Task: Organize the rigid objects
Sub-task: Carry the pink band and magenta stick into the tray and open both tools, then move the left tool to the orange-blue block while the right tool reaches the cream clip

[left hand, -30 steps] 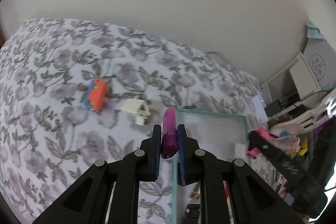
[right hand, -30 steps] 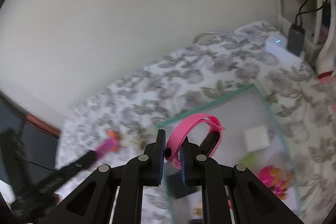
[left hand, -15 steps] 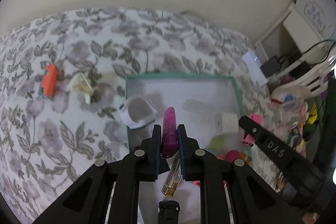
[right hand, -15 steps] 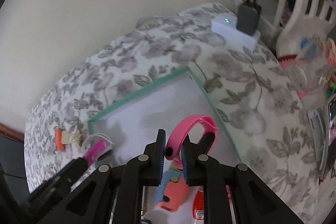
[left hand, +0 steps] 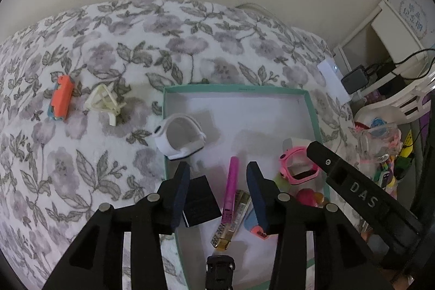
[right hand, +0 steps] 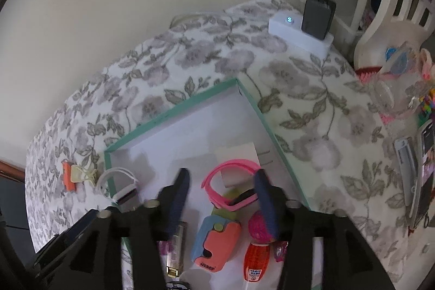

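Tray (left hand: 310,110) lies on bed (left hand: 81,167), holding pen (left hand: 231,189), watch (left hand: 297,166), block (left hand: 199,200) and tube (left hand: 232,219); band (left hand: 179,136) straddles tray's left rim; clip (left hand: 104,103) and toy (left hand: 61,97) lie on bed left of tray, toy outermost; charger (right hand: 318,18) behind tray, right.

A home bedroom: floral blanket (left hand: 190,45), plugged-in charger (right hand: 318,18), cluttered shelf (left hand: 391,45).

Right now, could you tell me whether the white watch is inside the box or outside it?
Neither fully: the white watch straddles the left rim of the teal box, its band partly over the floral bedspread.
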